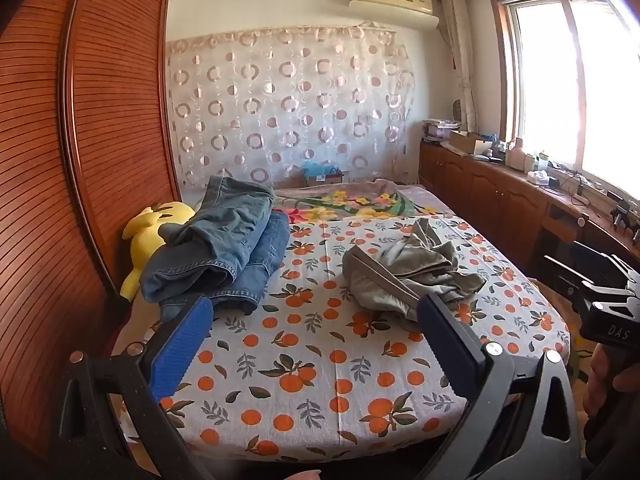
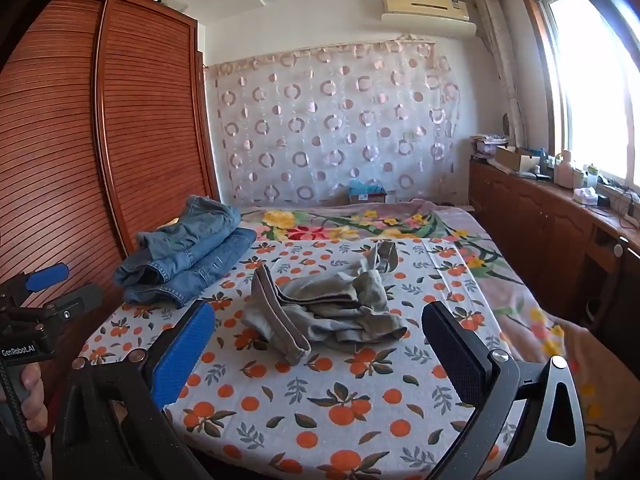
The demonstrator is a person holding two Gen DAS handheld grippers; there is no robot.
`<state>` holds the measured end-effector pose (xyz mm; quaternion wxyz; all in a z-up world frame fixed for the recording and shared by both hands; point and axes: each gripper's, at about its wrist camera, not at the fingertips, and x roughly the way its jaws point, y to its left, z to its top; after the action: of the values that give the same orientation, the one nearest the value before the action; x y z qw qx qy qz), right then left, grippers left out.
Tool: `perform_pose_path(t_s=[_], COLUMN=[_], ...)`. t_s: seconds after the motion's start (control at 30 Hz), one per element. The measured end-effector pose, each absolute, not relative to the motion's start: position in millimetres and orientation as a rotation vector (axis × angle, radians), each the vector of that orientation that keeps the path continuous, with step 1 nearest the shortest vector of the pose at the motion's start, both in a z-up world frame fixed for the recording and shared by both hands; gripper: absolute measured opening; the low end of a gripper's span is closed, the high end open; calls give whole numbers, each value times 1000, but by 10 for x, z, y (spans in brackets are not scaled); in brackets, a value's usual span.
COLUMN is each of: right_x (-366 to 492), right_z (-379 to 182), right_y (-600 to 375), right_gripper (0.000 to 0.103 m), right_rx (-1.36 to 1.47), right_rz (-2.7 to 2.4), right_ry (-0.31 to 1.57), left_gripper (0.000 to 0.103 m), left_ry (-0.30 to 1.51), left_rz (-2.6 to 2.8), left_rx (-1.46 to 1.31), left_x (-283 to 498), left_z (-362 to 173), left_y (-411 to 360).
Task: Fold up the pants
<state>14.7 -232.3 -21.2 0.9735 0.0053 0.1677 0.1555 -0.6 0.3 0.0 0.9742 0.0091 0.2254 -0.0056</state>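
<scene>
Crumpled grey-green pants [image 1: 408, 272] lie in a heap on the orange-print bedsheet [image 1: 312, 360], near the bed's middle; they also show in the right wrist view [image 2: 324, 304]. My left gripper [image 1: 312, 320] is open and empty, held above the near part of the bed, short of the pants. My right gripper [image 2: 320, 328] is open and empty, also short of the heap. Each gripper's body shows at the edge of the other's view.
Folded blue jeans [image 1: 224, 252] are stacked at the bed's left side [image 2: 188, 252], beside a yellow plush toy [image 1: 148, 236]. A wooden wardrobe [image 1: 80, 140] stands on the left. A wooden cabinet [image 1: 500, 192] with clutter runs under the window on the right.
</scene>
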Motion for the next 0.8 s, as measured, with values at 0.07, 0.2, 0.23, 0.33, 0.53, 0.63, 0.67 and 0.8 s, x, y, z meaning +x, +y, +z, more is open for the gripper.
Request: perform_pose_path(t_s=[0.07,0.2,0.23,0.33,0.53,0.63,0.67,0.8], right_x=[149,156,151,138,110,129,131,127], right_z=[-211,-213,-214,-209,-205,-200,-201,-200], right_y=[-2318,-2306,-2313,-2322,-2337,-2318,-2320,-2319], right_gripper=[103,103,103,103,103,103,103,103], right_rx=[-2,-3,-2,6,5,4,5,5], right_rz=[310,306,307,309,312,312,311,311], right_ry=[341,341,340,334,329,331,330,328], left_gripper=[102,102,102,102,102,102,102,102], left_ry=[455,457,458,460,459,455,456,457], left_rz=[-12,-12,-12,-15,-11,-15,-17,-15], left_rx=[16,17,16,17,18,14,15,14], left_x=[-6,-4,-2,4,3,-6,-8,-1], left_z=[0,0,0,-2,5,0,0,1], left_y=[5,4,5,4,-8,2,-1,-5])
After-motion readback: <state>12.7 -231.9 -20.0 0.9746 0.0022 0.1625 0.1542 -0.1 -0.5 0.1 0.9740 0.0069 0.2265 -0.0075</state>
